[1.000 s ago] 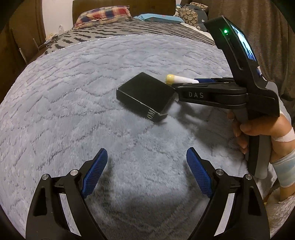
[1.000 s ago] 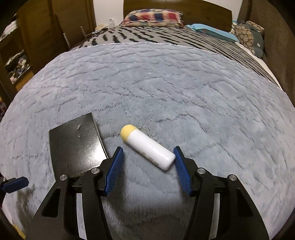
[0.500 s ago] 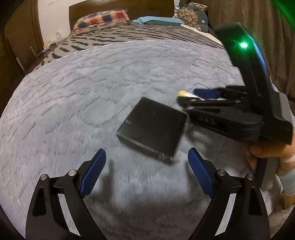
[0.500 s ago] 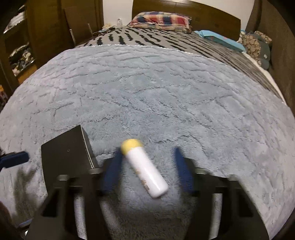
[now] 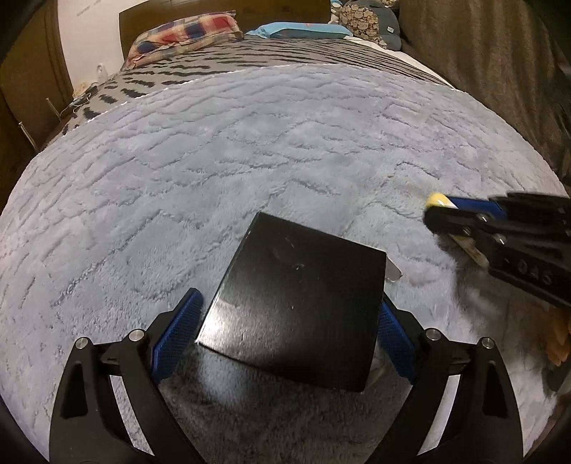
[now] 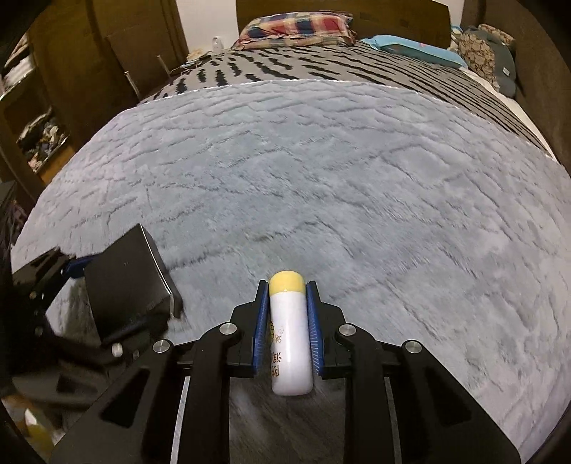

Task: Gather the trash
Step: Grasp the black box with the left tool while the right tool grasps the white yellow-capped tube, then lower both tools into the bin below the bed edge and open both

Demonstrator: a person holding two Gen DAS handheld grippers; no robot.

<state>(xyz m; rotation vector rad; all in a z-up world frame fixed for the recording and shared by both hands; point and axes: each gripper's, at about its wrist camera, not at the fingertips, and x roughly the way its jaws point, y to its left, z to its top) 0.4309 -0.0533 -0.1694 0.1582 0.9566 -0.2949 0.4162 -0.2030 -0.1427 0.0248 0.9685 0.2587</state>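
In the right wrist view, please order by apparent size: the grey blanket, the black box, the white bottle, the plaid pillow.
1. grey blanket
2. black box
3. white bottle and plaid pillow: they look alike, and the bottle sits much nearer the camera, so this is unsure.

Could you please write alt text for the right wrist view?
The right claw is shut on a white bottle with a yellow cap, above a grey blanket. At left, the left claw brackets a black box.

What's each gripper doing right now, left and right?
Left gripper: open around the black box, not visibly clamped.
Right gripper: closed on the white tube.
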